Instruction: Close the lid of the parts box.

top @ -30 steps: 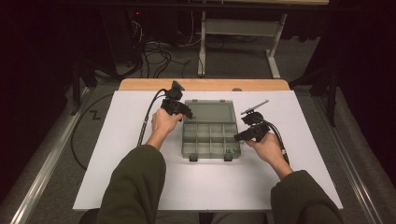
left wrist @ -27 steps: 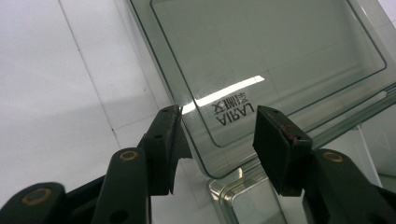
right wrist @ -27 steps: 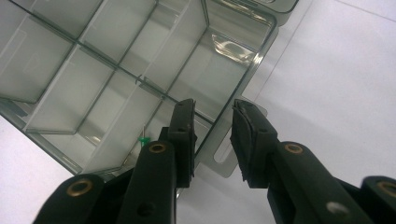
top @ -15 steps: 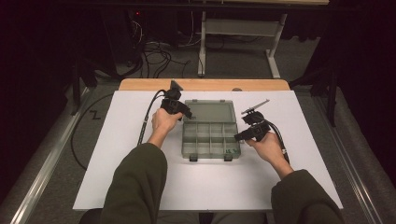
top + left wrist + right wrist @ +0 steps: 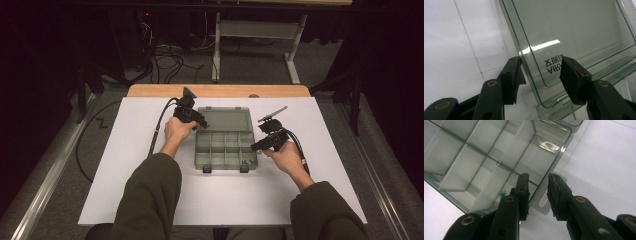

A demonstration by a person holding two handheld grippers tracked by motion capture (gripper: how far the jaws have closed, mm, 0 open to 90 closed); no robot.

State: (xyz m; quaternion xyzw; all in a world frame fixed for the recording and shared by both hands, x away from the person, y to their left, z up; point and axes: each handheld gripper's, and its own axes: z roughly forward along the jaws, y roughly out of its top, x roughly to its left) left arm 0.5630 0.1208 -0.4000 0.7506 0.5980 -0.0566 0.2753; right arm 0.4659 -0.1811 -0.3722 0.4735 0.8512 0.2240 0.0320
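Observation:
A clear plastic organizer box [image 5: 198, 150] lies open mid-table, its lid [image 5: 225, 120] folded flat away from me. My left gripper [image 5: 201, 121] is at the lid's left edge. In the left gripper view the jaws [image 5: 540, 61] have just been opening and straddle the rim of the lid [image 5: 574, 25], one tip touching it, without clamping it. My right gripper [image 5: 254, 147] is at the box's right side. Its jaws [image 5: 537, 176] stand open astride the box wall [image 5: 556, 160], above a flat tab [image 5: 541, 206]. A small green object [image 5: 501, 194] lies in a near compartment.
The white tabletop [image 5: 150, 200] ends in a wooden strip [image 5: 220, 91] at the far edge. Black cables [image 5: 160, 130] trail from the left gripper off the table. Beyond lie floor cables [image 5: 170, 52] and another table's legs [image 5: 216, 50]. A metal rail [image 5: 45, 175] runs along the left.

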